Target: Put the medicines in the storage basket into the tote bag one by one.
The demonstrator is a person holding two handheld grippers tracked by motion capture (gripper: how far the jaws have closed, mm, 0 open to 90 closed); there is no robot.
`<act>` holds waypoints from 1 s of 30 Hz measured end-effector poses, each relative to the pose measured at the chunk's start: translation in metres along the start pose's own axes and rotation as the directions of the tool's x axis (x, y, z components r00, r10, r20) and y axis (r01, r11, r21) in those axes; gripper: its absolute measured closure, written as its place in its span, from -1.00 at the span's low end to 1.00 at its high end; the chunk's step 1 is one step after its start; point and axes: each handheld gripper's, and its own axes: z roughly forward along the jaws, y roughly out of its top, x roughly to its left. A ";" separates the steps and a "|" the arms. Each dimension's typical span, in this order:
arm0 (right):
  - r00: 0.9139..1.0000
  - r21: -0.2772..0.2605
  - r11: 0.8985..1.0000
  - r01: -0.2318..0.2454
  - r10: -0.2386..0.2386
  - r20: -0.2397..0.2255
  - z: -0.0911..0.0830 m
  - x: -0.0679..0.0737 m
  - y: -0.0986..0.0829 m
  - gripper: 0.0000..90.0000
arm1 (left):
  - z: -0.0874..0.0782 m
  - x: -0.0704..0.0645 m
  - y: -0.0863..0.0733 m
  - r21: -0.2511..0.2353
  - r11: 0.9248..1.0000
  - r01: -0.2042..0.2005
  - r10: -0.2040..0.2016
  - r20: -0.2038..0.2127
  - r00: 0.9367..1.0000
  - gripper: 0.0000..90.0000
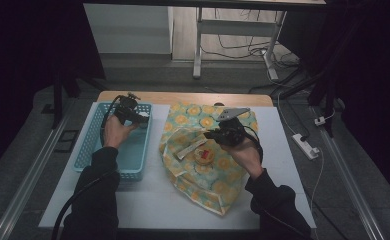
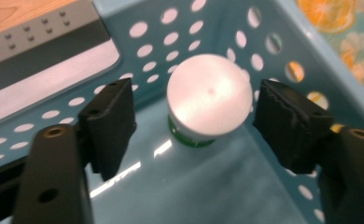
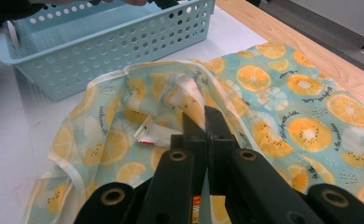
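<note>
A small jar with a white lid (image 2: 209, 95) and a green body stands in a corner of the light blue perforated basket (image 2: 311, 51). My left gripper (image 2: 199, 111) is open, one jaw on each side of the jar and neither touching it. From above, that gripper (image 1: 139, 120) sits at the far right corner of the basket (image 1: 90, 145). My right gripper (image 3: 204, 120) is shut on the rim of the orange-print cloth bag (image 3: 287, 93), holding its mouth up. Seen from above, the right gripper (image 1: 212, 134) is over the bag (image 1: 213, 185).
Inside the bag lie a white packet (image 1: 188, 150) and a round red and yellow item (image 1: 204, 155). The basket (image 3: 124, 51) stands left of the bag on a white board (image 1: 153, 205). A wooden edge (image 1: 183, 97) runs behind. A power strip (image 1: 305, 145) lies on the floor.
</note>
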 end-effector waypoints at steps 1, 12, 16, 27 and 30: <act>1.000 0.000 1.000 -0.001 0.001 0.001 0.000 0.000 0.000 0.99 | 0.001 0.000 0.000 0.000 1.000 0.006 -0.006 0.009 1.000 -0.18; 1.000 -0.001 1.000 0.003 -0.003 0.000 0.000 0.001 0.000 0.99 | 0.006 -0.004 0.002 0.050 0.999 -0.007 0.007 -0.006 1.000 0.12; 1.000 -0.002 1.000 0.003 -0.003 0.001 0.000 0.001 0.000 0.99 | 0.003 -0.003 0.001 0.056 0.998 0.014 -0.013 -0.019 1.000 0.13; 1.000 -0.007 1.000 -0.004 0.004 -0.001 -0.002 0.000 0.001 0.99 | -0.021 -0.007 -0.002 0.014 1.000 -0.002 0.002 -0.004 1.000 0.13; 1.000 -0.009 1.000 -0.005 0.005 -0.002 -0.002 0.000 0.001 0.99 | -0.028 -0.009 -0.004 0.001 1.000 -0.008 0.008 0.007 1.000 0.13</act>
